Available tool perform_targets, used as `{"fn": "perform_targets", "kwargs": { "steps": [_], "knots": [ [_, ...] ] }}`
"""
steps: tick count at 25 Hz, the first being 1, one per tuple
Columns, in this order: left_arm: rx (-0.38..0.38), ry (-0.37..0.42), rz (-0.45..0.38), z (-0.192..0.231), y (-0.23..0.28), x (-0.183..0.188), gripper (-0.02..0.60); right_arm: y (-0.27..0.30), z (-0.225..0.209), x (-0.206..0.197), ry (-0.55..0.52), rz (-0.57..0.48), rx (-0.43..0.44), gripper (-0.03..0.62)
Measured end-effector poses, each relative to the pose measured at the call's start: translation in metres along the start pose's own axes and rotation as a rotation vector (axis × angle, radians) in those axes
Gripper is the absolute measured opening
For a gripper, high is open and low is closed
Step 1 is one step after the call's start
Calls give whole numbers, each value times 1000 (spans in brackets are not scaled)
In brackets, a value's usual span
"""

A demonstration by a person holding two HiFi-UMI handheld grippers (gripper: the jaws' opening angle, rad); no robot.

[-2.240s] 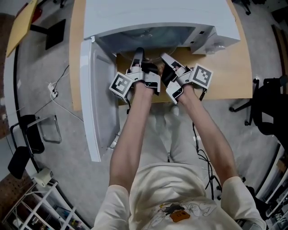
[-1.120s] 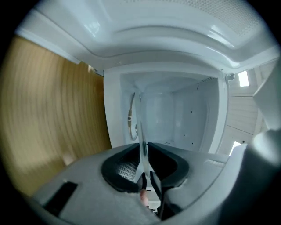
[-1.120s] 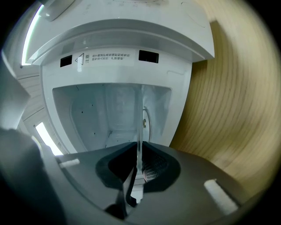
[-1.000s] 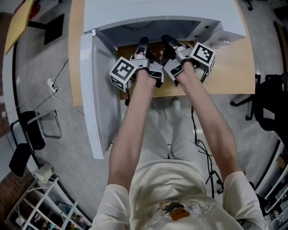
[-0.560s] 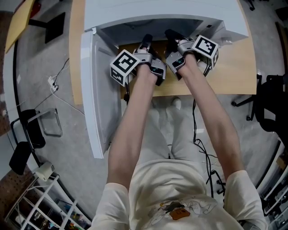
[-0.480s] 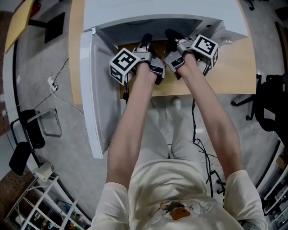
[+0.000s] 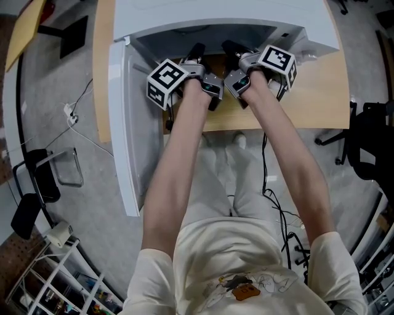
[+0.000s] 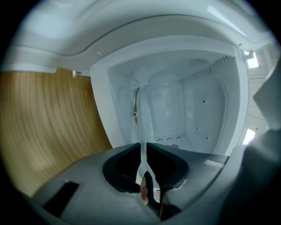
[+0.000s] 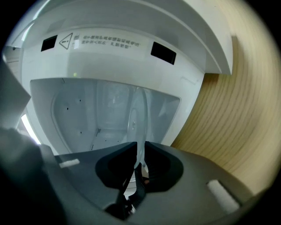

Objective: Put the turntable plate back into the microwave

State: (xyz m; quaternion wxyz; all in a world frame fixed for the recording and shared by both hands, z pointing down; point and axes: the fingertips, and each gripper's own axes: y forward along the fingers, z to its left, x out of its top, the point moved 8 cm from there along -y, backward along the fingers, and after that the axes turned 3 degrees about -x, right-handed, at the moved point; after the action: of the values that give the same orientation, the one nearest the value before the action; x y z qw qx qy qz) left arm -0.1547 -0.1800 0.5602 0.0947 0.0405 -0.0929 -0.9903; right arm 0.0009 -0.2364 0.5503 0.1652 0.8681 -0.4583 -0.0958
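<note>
Black pads of the left gripper [image 8: 143, 145] sit on the near rim of the clear round glass turntable plate [image 8: 144, 116], jaws closing on it. The right gripper [image 9: 140, 143] has the same rim between its pads, glass touching both, but its jaws are opening, so that's the side to watch. Both grippers point into the white microwave [image 7: 215, 15] at the far edge of the light wooden desk [image 7: 308, 98]. Its white door [image 7: 126, 135] swings out past the desk's near edge, on the left.

Plate is partly inside the cavity [image 8: 206, 110] mouth and looks about level with the desk. Not set down yet, as far as I can tell.

Doing it well, my read: keep both grips even so the plate doesn't tip. Push straight in with the rim off the side walls, lower only once centred, then release both together. Glass slips and chips easily.

Cavity has white walls with perforated patches and nothing else inside that I can see. Hub or roller ring under the plate: can't make out.
</note>
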Motion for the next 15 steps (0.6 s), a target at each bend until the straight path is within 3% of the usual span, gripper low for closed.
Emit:
{"fn": "perform_targets", "kwargs": {
  "steps": [4, 7, 15],
  "knots": [
    [-13, 1, -31, -2, -1, 3, 40, 4, 0, -4, 14, 18, 0, 41],
    [-39, -1, -23, -6, -3, 4, 122, 7, 0, -4, 50, 6, 10, 41],
    [-50, 19, -15, -9, -13, -1, 121, 10, -2, -3, 44, 35, 4, 67]
  ]
}}
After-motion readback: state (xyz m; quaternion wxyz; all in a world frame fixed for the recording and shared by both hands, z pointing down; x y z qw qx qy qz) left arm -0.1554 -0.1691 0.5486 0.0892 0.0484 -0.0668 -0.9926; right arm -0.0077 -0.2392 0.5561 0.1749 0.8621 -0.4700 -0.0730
